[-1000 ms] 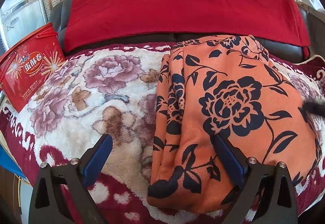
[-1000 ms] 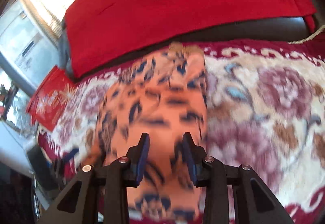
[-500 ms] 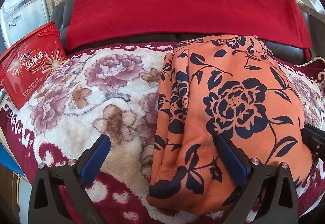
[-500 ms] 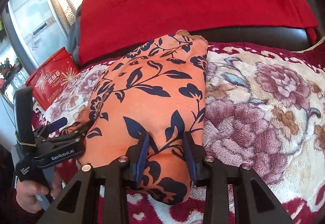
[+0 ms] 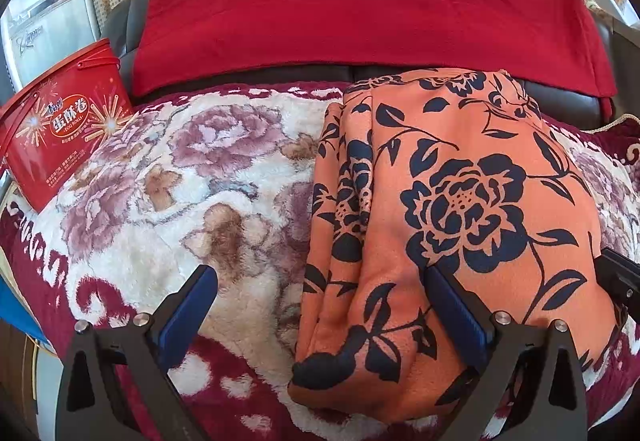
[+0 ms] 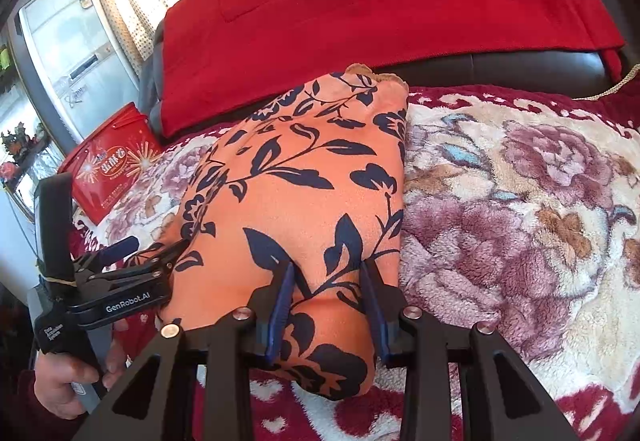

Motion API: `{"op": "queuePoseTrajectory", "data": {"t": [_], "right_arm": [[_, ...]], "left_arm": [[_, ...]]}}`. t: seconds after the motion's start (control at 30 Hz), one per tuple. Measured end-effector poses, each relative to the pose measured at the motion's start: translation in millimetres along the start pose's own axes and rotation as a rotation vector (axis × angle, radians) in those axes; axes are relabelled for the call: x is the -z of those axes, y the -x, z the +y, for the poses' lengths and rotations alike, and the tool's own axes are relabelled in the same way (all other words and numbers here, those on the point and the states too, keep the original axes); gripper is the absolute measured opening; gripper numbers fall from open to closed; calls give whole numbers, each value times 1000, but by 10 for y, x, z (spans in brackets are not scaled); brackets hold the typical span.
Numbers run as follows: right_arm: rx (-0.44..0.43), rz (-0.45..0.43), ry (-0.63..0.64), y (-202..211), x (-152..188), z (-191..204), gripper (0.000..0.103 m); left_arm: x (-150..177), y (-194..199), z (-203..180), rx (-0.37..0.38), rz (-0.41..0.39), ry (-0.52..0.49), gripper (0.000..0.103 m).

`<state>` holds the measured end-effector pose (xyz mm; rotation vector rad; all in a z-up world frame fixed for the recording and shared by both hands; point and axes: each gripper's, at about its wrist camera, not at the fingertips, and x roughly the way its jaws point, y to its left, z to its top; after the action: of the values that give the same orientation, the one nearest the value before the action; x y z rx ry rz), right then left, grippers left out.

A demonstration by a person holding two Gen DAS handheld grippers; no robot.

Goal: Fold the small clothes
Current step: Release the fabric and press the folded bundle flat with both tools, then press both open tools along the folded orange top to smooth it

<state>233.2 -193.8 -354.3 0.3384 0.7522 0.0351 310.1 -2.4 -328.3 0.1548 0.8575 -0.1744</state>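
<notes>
Your orange floral garment (image 5: 452, 209) lies folded lengthwise on the plush flowered blanket (image 5: 168, 201) that covers the sofa seat, its far end reaching the dark leather backrest (image 6: 520, 71) under the red throw (image 5: 360, 1). It sits right of centre on the blanket, well apart from the red egg-roll tin (image 5: 60, 133) at the left edge.

Your right gripper (image 6: 328, 281) has its fingers drawn close, pinching a raised ridge of fabric at the near right corner, likely to anchor that corner for the next fold. Your left gripper (image 5: 320, 301) has its fingers spread wide: one hangs over bare blanket, the other sits on the cloth, so the garment's near left edge falls between them. Nothing is gripped there yet.

Judging by the long strip, a crosswise fold remains. Close the left fingers on that edge, so both near corners can lift together.
</notes>
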Motion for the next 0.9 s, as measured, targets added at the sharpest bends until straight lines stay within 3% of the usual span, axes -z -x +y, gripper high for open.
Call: {"op": "queuePoseTrajectory", "data": {"t": [0.9], "right_arm": [[-36, 3, 5, 31, -9, -6, 39]], "left_arm": [[-111, 51, 13, -22, 9, -1, 103]]}}
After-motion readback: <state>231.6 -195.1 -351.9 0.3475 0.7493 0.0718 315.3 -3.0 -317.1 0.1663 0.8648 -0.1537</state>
